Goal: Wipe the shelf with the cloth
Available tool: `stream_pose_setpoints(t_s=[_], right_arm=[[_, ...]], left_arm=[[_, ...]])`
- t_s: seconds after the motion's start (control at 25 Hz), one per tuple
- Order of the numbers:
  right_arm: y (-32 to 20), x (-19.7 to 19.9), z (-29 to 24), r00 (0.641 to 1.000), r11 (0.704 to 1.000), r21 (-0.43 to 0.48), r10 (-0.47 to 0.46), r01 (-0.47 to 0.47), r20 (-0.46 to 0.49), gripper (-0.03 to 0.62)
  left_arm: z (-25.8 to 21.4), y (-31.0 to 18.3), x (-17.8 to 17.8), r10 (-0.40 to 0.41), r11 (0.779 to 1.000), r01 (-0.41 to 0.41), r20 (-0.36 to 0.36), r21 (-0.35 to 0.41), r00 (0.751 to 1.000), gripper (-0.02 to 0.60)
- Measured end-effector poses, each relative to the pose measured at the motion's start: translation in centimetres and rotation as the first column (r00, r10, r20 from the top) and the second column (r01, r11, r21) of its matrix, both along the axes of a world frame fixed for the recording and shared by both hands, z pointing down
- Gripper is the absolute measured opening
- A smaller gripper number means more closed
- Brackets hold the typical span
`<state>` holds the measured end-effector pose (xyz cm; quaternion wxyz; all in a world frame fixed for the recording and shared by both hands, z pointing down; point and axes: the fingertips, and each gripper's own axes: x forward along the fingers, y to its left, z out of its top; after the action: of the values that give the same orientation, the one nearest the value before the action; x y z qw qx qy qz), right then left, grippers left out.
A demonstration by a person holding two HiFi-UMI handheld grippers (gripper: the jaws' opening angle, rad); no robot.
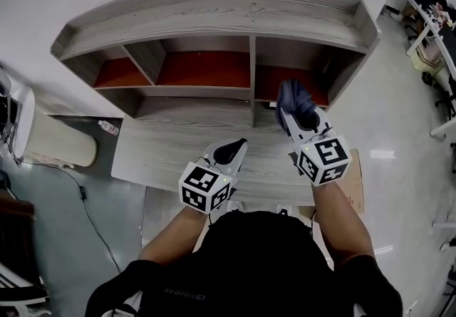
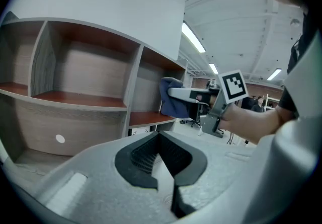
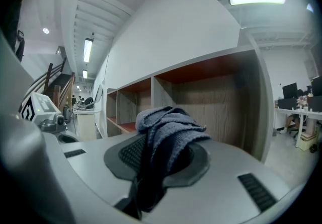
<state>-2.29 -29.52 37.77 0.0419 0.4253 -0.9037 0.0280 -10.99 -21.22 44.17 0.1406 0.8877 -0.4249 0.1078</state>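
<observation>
Here the right gripper (image 1: 296, 120) pinches a blue cloth (image 1: 293, 97) between its jaws, just before the shelf's (image 1: 214, 9) right compartment, 1 of 3 with red floors. Whether the cloth touches it is unclear. The left gripper (image 1: 233, 149), jaws pressed together on nothing, hangs over the shelf's lower board, mid-width.

The shelf (image 1: 214, 20) stands against the wall, with three compartments side by side above a desk top (image 1: 164, 148). The right gripper (image 1: 293, 115), with the cloth (image 1: 292, 95) between its jaws, is before the right compartment. The left gripper (image 1: 239, 144) is to its left, nearer the person, over the desk top.
</observation>
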Motion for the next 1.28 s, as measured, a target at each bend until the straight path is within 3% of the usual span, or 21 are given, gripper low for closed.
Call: stream_pose_setpoints(t_s=[0.6, 1.28], right_arm=[[-10.2, -4.6, -5.0, 0.998, 0.994, 0.106, 0.003, 0.003, -0.062, 0.095], [-12.7, -5.7, -8.3, 0.997, 0.984, 0.181, 0.019, -0.005, -0.08, 0.095]], left_arm=[[-0.2, 1.0, -1.9, -0.056, 0.998, 0.056, 0.014, 0.005, 0.998, 0.008], [-0.3, 0.5, -2.8, -0.093, 0.996, 0.093, 0.003, 0.009, 0.996, 0.008]])
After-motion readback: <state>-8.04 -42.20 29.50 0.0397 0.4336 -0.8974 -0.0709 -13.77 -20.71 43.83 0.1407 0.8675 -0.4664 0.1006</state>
